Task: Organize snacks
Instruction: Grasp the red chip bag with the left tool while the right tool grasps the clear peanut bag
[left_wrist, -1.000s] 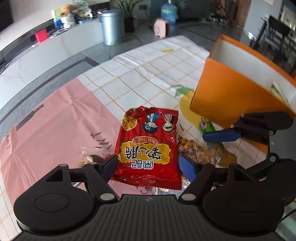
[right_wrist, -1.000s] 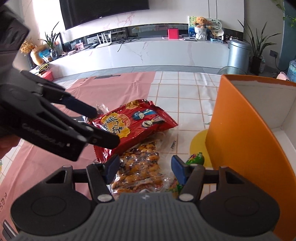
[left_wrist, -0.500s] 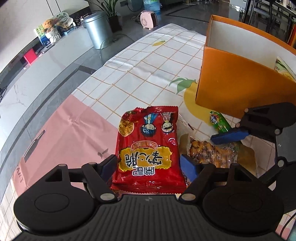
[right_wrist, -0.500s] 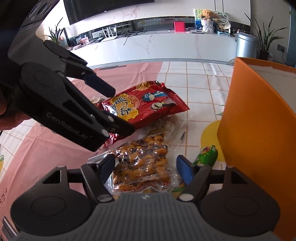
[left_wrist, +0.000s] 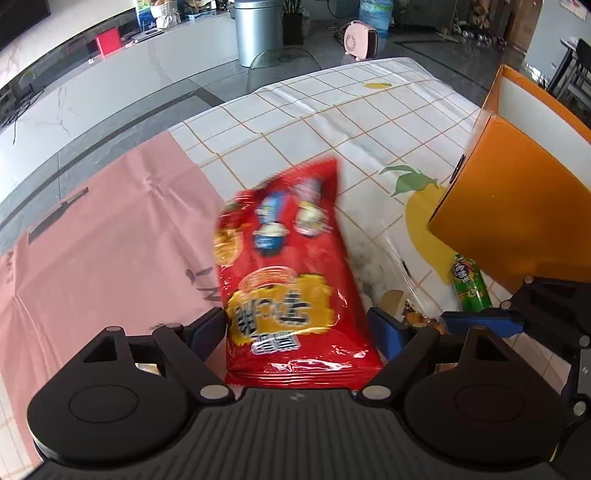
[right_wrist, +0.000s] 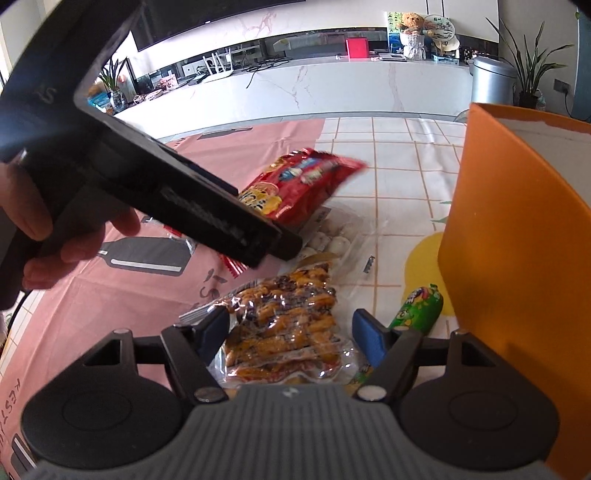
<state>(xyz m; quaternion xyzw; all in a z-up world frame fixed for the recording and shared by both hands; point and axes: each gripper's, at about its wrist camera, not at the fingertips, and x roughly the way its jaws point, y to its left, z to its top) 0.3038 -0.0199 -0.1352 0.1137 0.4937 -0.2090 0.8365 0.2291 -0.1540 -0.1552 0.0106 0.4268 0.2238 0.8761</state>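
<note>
Straddling the red snack bag (left_wrist: 291, 280) with the left gripper (left_wrist: 295, 325), some way to the left of the orange box (left_wrist: 517, 206): fingers released and just widened further, with the bag between them (blurred, far end tipped up) and no clear squeeze from either pad. Hovering nearer the orange box with the right gripper (right_wrist: 291, 328), fingers likewise released and just widened, a clear packet of brown snacks (right_wrist: 284, 314) lying between them unpressed. Right against the foot of the orange box, a green tube snack (right_wrist: 417, 306).
</note>
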